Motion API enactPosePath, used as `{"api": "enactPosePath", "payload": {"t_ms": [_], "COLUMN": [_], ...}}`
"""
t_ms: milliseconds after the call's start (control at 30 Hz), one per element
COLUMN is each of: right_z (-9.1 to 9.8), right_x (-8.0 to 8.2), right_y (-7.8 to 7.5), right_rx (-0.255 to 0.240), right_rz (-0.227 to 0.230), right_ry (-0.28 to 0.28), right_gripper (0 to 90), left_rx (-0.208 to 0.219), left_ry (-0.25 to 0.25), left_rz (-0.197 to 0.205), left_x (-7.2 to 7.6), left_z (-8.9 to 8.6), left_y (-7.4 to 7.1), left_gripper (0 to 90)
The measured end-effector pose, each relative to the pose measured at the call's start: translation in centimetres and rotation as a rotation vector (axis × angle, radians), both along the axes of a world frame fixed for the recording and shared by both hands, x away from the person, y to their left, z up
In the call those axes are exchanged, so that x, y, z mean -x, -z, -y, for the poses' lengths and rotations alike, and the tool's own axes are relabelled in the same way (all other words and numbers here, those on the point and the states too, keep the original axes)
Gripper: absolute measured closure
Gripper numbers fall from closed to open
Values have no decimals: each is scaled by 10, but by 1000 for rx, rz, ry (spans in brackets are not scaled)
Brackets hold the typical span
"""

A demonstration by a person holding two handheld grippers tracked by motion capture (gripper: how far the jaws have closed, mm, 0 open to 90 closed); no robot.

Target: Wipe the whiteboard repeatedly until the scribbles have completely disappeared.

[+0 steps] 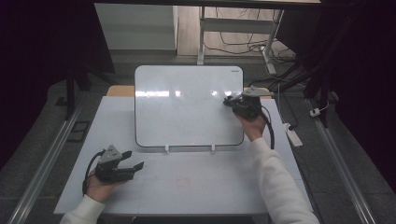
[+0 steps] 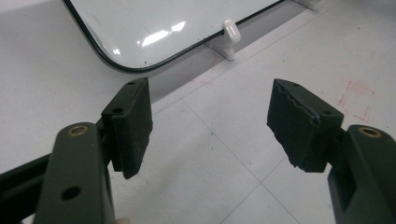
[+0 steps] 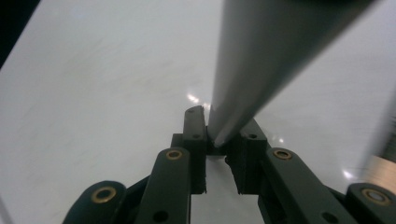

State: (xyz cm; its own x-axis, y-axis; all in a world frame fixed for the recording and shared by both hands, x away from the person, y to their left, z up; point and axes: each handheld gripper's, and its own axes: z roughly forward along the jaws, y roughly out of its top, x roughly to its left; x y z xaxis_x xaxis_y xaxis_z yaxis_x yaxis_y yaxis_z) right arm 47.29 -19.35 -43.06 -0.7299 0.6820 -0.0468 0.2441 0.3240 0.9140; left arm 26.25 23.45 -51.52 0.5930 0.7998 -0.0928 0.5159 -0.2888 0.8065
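A white board [image 1: 187, 107] with a dark rim leans on two white clips [image 1: 166, 149] in the middle of the white table [image 1: 210, 191]. My right gripper [image 1: 232, 101] is at the board's right edge, over its surface. In the right gripper view its jaws [image 3: 219, 128] are shut on the end of a grey pen-like stick [image 3: 261, 56], blurred and close to the lens, above the glossy board [image 3: 93, 93]. My left gripper [image 1: 133, 161] rests open near the table's front left, nothing between its pads [image 2: 135, 126]. The board's lower corner [image 2: 154, 23] and one clip [image 2: 231, 30] lie ahead of it.
Faint red marks [image 1: 182, 179] sit on the table in front of the board, also seen beside the left jaws as red marks [image 2: 357, 95]. A power strip [image 1: 293, 133] lies off the table's right side. Desk legs and cables [image 1: 243, 44] stand beyond.
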Motion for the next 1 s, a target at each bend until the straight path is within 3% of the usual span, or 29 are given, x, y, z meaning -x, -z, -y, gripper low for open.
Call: {"api": "enactPosePath", "payload": {"t_ms": [133, 200, 233, 267, 333, 567, 600, 667, 800, 1000], "right_z": [-8, -4, 3, 6, 8, 4, 2, 0, -13, -28], "right_x": [6, 6, 8, 10, 13, 40, 47, 51, 73, 89], "right_y": [3, 2, -1, -2, -4, -5, -2, -1, 9, 21], "right_rx": [34, 28, 7, -23, -39, -45, -55, -55, -42, -23], "right_rz": [5, 11, 25, 16, 13, -15, -43, -52, -99, -154], "right_ry": [-25, -5, 23, 18, 14, -65, -88, -102, -193, -272], "right_gripper": [780, 779, 780, 779, 779, 779, 779, 779, 779, 778], "left_rx": [2, 3, 3, 4, 6, 6, 7, 8, 11, 11], "left_ry": [-3, -3, -3, -3, -5, -12, -14, -19, -27, -34], "left_rz": [4, 5, 6, 6, 6, 17, 21, 26, 31, 41], "left_x": [1, 1, 1, 1, 1, 1, 1, 2, 2, 2], "left_z": [-1, -1, -1, -2, -2, -1, -2, -2, -2, -3], "left_y": [-1, -1, -1, -1, -1, -2, -2, -3, -3, -4], "left_gripper": [320, 320, 320, 320, 320, 321, 322, 322, 323, 323]}}
